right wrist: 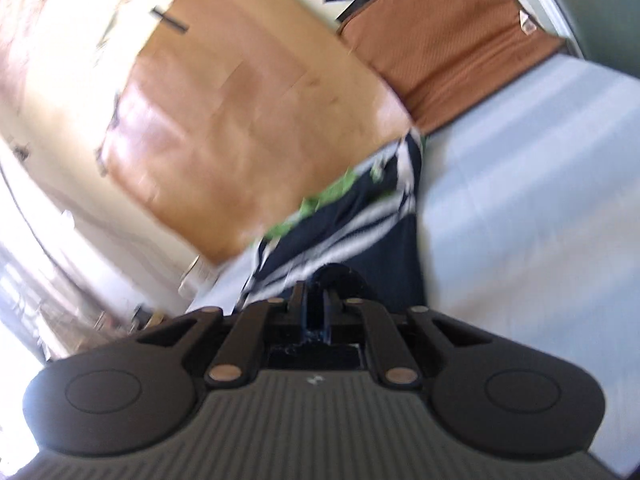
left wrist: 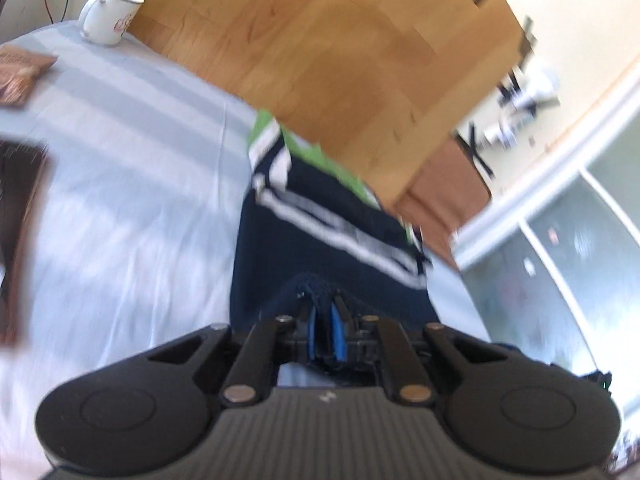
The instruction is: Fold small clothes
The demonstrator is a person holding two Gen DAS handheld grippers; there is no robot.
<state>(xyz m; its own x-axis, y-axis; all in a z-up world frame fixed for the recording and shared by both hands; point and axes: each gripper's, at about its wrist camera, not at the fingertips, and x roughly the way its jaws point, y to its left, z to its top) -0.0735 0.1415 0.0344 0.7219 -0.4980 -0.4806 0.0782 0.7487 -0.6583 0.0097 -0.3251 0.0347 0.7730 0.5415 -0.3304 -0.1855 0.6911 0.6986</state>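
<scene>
In the left wrist view, a white enamel mug with a spoon in it (left wrist: 108, 16) stands at eleven o'clock on the pale blue-grey cloth-covered counter (left wrist: 120, 184). Just below it, at ten o'clock, lies a brown printed packet (left wrist: 20, 72), and a dark brown flat object (left wrist: 20, 216) sits at the nine o'clock edge, too blurred to name. At centre, running from twelve toward six o'clock, is the small navy garment with white stripes and a bright green lining (left wrist: 320, 232). It lies partly on the counter, with its far end near the counter's edge, over the wooden floor. The left claw (left wrist: 323, 312) is pressed together on a bunched navy edge of the garment, which rises in a small peak between the blue pads.

In the right wrist view, the same garment (right wrist: 360, 224) stretches from six toward one o'clock. The right claw (right wrist: 316, 300) is likewise pinched shut on a dark fold of it. An orange-brown woven cushion (right wrist: 440, 40) shows at one o'clock beyond the counter's far edge.

The cloth looks light, soft and limp, so it will likely sag and crease between two holds. Corners or hem edges seem the best places to take it, kept taut so the fold lands flat.
</scene>
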